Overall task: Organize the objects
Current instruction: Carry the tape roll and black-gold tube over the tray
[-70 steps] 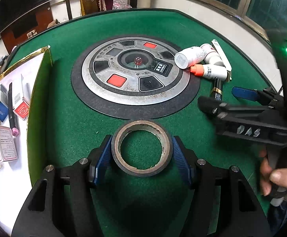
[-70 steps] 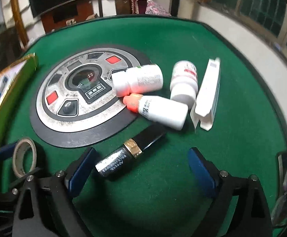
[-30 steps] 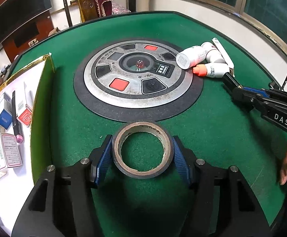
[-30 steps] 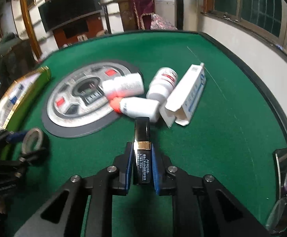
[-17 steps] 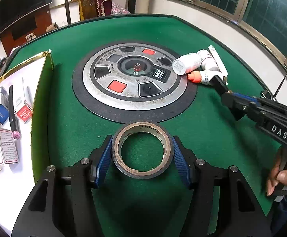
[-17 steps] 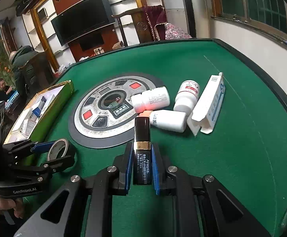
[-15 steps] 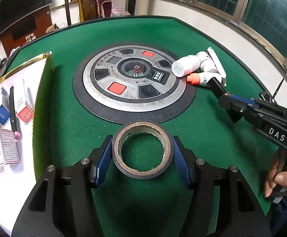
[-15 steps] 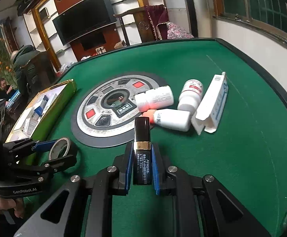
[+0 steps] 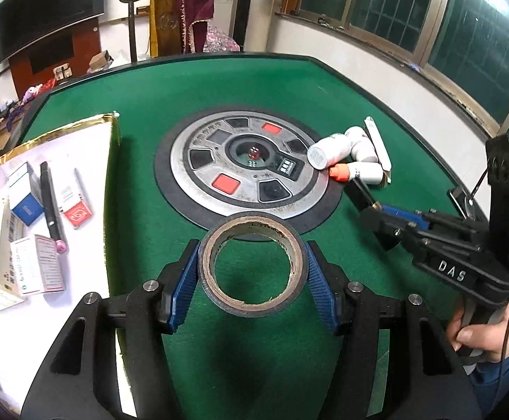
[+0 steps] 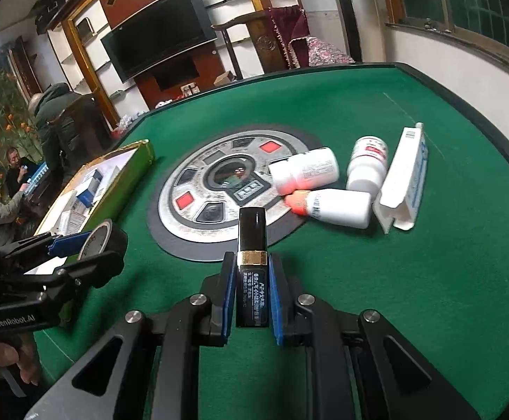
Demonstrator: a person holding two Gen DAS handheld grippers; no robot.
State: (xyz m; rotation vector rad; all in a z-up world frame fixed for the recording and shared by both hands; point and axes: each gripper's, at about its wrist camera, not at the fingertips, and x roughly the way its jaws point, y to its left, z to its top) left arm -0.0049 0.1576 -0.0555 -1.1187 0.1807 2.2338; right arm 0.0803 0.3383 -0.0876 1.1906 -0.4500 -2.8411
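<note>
My left gripper [image 9: 252,274] is shut on a dark roll of tape [image 9: 252,301], held above the green felt with a blue pad on each side of it. The same tape roll [image 10: 97,238] shows in the right wrist view, in the left gripper [image 10: 79,246] at the left. My right gripper [image 10: 251,288] is shut on a black lipstick tube [image 10: 251,255] with a gold band, its cap pointing forward. That tube [image 9: 361,190] sticks out of the right gripper [image 9: 377,210] at the right of the left wrist view. A gold-edged box [image 9: 112,119] with a white floor lies at the left.
A round silver dial panel [image 9: 191,171] sits in the middle of the green table [image 9: 191,80]. Three white bottles [image 10: 335,206] and an open white carton [image 10: 403,178] lie to its right. The box holds several small packets [image 9: 37,269] and a black pen [image 9: 49,206]. Other people [image 10: 58,119] are beyond the table.
Both grippers have risen with their loads, so more of the room shows past the table. The right gripper has come nearer to the left one. Both grips are unchanged.
</note>
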